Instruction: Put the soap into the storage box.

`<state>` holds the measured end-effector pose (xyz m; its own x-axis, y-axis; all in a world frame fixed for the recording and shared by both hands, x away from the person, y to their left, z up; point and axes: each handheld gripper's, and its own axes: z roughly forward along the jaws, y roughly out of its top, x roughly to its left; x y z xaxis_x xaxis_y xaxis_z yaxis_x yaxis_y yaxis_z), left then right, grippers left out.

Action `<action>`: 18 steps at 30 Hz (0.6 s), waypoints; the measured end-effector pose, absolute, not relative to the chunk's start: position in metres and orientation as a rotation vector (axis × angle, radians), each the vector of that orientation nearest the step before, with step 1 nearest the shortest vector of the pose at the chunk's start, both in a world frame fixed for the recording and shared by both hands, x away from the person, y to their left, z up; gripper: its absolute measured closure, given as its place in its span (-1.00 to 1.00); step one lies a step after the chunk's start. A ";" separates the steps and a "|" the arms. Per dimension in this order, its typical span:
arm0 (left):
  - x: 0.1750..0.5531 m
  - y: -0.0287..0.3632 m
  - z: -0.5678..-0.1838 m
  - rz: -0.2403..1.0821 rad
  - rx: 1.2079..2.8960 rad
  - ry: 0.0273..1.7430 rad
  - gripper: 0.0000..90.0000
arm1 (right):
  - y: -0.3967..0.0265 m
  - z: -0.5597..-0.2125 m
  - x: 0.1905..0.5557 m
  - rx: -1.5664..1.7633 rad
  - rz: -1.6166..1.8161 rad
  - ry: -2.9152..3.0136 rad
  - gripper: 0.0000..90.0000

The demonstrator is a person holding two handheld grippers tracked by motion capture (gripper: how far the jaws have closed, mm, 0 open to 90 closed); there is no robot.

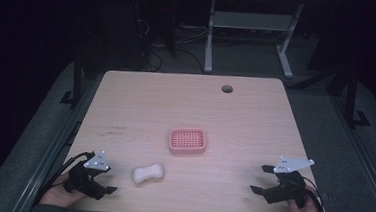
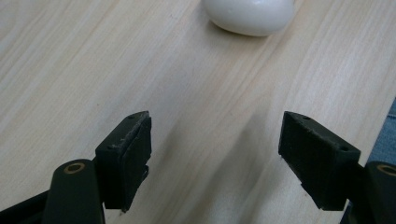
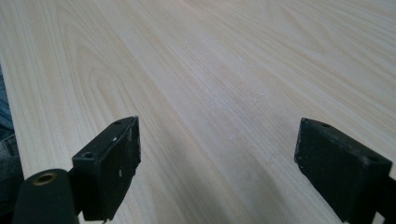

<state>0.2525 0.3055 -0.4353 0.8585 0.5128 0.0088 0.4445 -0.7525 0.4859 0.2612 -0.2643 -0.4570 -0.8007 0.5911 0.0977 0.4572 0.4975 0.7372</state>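
I held my left gripper (image 1: 101,179) with jaws apart at the near left corner of the pale wooden table (image 1: 255,115), the white soap (image 1: 148,173) just beside it. My right gripper (image 1: 265,179) gaped near the near right corner. The room behind was dark.

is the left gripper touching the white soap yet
Apart. In the left gripper view the left gripper has open jaws with bare table between them and the white soap farther ahead; the high view shows the same gap.
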 end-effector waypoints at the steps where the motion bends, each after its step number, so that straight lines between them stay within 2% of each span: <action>1: 0.253 0.305 -0.435 0.194 2.556 0.696 -0.45 | -0.264 -0.457 0.261 0.906 1.188 2.571 -0.69; 18: 0.257 0.292 -0.427 0.172 2.525 0.651 -0.47 | -0.264 -0.456 0.262 0.899 1.196 2.569 -0.69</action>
